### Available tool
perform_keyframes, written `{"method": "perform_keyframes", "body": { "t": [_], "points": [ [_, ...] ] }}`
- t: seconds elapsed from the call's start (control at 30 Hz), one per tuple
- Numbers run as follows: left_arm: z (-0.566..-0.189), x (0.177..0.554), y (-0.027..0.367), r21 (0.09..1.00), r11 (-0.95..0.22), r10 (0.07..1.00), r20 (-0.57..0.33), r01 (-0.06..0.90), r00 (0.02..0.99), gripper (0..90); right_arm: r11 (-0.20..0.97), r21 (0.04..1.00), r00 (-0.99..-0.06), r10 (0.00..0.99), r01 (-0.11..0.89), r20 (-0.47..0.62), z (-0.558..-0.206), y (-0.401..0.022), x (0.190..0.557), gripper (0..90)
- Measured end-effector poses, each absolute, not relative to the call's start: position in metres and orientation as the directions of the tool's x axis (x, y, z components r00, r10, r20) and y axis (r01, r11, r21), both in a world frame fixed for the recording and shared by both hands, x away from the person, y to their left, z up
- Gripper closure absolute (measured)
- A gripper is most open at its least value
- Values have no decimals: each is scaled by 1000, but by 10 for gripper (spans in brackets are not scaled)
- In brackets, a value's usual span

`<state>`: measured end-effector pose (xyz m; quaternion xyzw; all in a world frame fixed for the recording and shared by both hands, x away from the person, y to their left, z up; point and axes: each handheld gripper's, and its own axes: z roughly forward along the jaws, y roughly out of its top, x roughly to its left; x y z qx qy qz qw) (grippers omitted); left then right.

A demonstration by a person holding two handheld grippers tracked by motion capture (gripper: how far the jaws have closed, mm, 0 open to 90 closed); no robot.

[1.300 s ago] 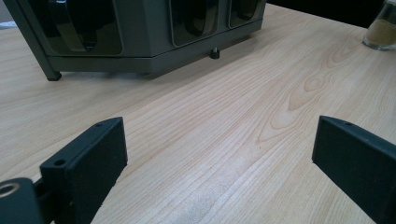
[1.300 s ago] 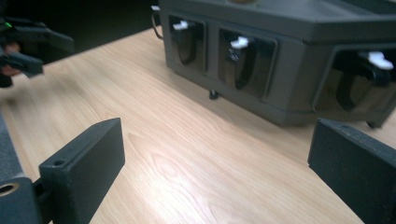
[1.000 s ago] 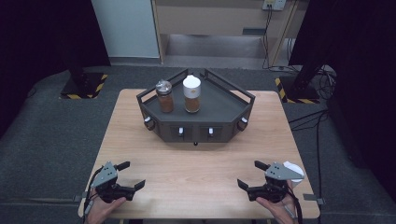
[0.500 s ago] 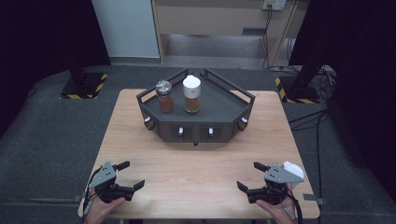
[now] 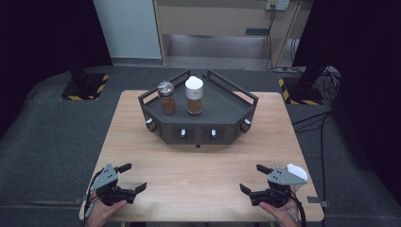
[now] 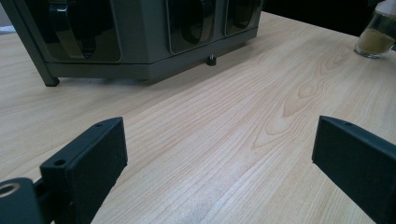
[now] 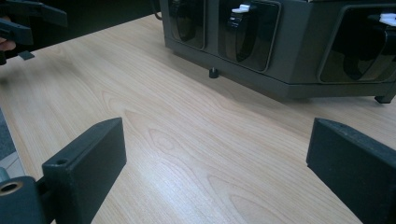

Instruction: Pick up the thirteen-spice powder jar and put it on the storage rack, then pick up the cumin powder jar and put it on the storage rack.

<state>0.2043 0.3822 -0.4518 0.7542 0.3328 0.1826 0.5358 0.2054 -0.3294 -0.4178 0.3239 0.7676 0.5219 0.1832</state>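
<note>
A dark grey angular rack (image 5: pixel 222 113) stands at the table's far middle. On it are a jar with a metal lid (image 5: pixel 166 97) and a jar with a white lid (image 5: pixel 194 94), both holding brown contents. My left gripper (image 5: pixel 133 177) rests near the front left corner, open, with bare wood between its jaws (image 6: pixel 219 158). My right gripper (image 5: pixel 253 178) sits near the front right corner, also open on nothing (image 7: pixel 217 158). Both point toward the rack's front face (image 7: pixel 261 37). The left gripper (image 7: pixel 28 21) also shows far off in the right gripper view.
A white cap (image 5: pixel 297 170) shows just right of my right gripper. A glass jar of tan powder (image 6: pixel 376 39) stands on the table at that side. The wooden tabletop (image 5: pixel 198 165) lies bare between the grippers and the rack. Dark floor and cables surround the table.
Both hands have drifted slightly toward the near table edge. The jaws stay open and the jars have not moved.
</note>
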Motion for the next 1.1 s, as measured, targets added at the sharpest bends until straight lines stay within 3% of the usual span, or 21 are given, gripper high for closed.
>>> {"method": "perform_keyframes", "body": {
  "t": [1.1],
  "points": [
    [-452, 205, 382, 928, -207, 694, -83, 308, 715, 25, 228, 931, -704, 709, 284, 41, -414, -326, 195, 29]
  ]
}}
